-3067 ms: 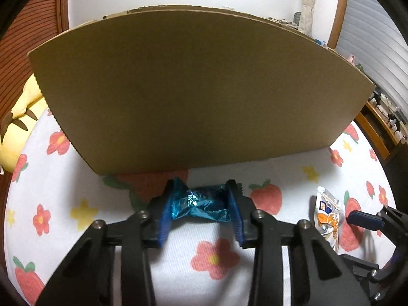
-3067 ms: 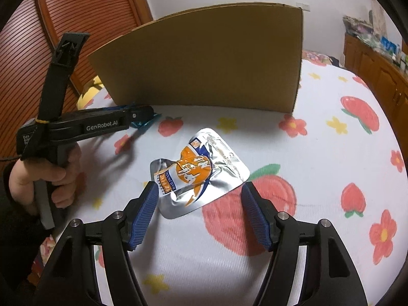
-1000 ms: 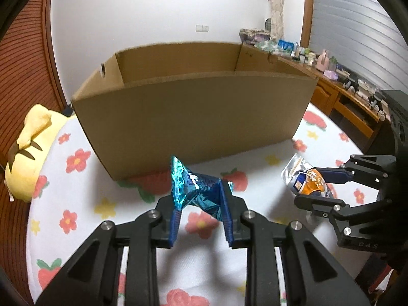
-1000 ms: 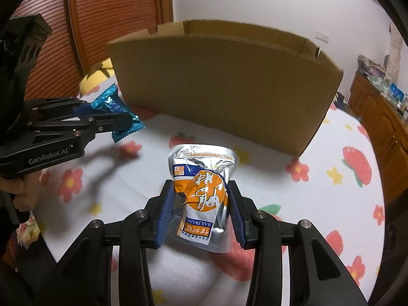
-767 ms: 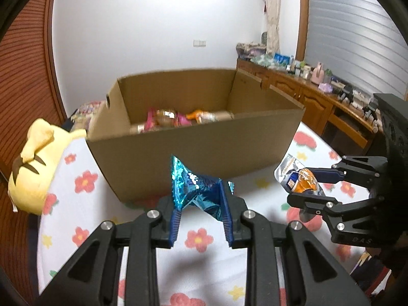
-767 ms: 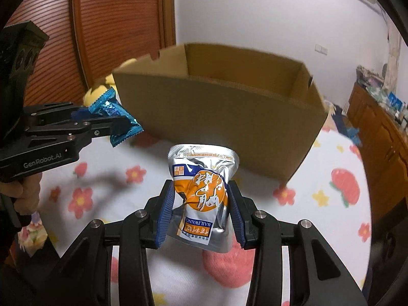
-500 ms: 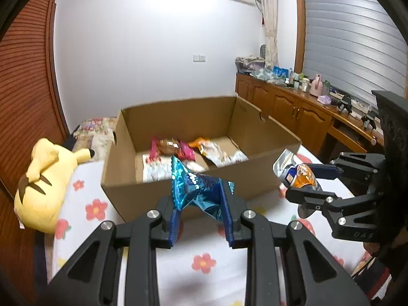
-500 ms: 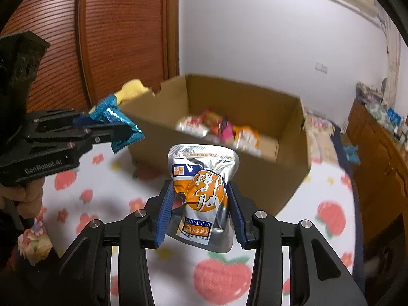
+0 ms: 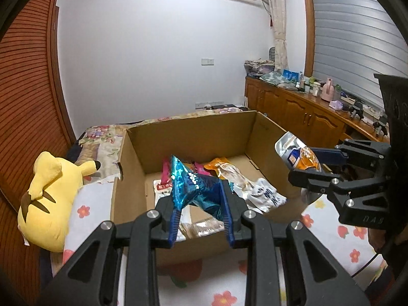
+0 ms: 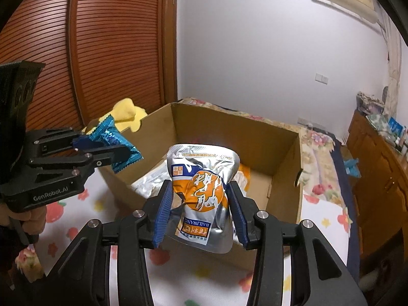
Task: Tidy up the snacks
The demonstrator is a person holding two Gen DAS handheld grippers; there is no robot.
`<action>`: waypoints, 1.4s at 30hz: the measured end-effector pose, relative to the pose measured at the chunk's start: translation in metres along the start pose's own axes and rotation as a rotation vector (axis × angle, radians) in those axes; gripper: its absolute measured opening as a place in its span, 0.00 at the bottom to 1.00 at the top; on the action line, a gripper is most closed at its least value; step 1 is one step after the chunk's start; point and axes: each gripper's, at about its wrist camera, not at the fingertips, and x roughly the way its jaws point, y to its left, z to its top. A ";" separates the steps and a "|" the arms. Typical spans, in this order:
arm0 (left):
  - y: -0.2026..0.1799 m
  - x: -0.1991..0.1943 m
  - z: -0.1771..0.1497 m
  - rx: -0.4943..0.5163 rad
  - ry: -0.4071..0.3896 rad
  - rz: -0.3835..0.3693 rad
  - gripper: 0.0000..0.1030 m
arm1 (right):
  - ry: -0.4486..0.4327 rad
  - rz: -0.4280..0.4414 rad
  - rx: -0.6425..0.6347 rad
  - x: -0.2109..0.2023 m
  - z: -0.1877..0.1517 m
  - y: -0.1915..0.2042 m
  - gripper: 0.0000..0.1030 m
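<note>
An open cardboard box (image 9: 193, 132) stands on the flowered bed and holds several snack packets (image 9: 237, 176). My left gripper (image 9: 200, 199) is shut on a shiny blue candy wrapper (image 9: 191, 183), held above the box's near wall. My right gripper (image 10: 201, 201) is shut on a silver and orange snack pouch (image 10: 201, 178), held above the box's near right corner (image 10: 283, 137). The right gripper also shows in the left wrist view (image 9: 306, 163) with the pouch (image 9: 295, 153). The left gripper (image 10: 107, 145) with the blue wrapper (image 10: 114, 140) shows in the right wrist view.
A yellow plush toy (image 9: 48, 191) lies left of the box. The bed sheet (image 9: 219, 280) has flower and strawberry prints. A wooden cabinet (image 9: 306, 114) with clutter runs along the right wall. A ribbed wooden wardrobe (image 10: 114, 46) stands on the left.
Both grippers have risen with their snacks, from bed level to above the box rim. The inside of the box and its packets have come into view.
</note>
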 end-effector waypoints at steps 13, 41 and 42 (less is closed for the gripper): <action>0.008 0.039 0.000 -0.019 0.043 0.022 0.28 | 0.039 -0.027 0.030 0.037 0.002 -0.023 0.44; -0.008 -0.029 -0.027 -0.005 -0.042 0.063 0.47 | -0.050 -0.042 0.093 -0.028 -0.025 0.003 0.47; -0.011 -0.037 -0.028 -0.002 -0.054 0.067 0.49 | -0.057 -0.045 0.096 -0.031 -0.026 0.004 0.49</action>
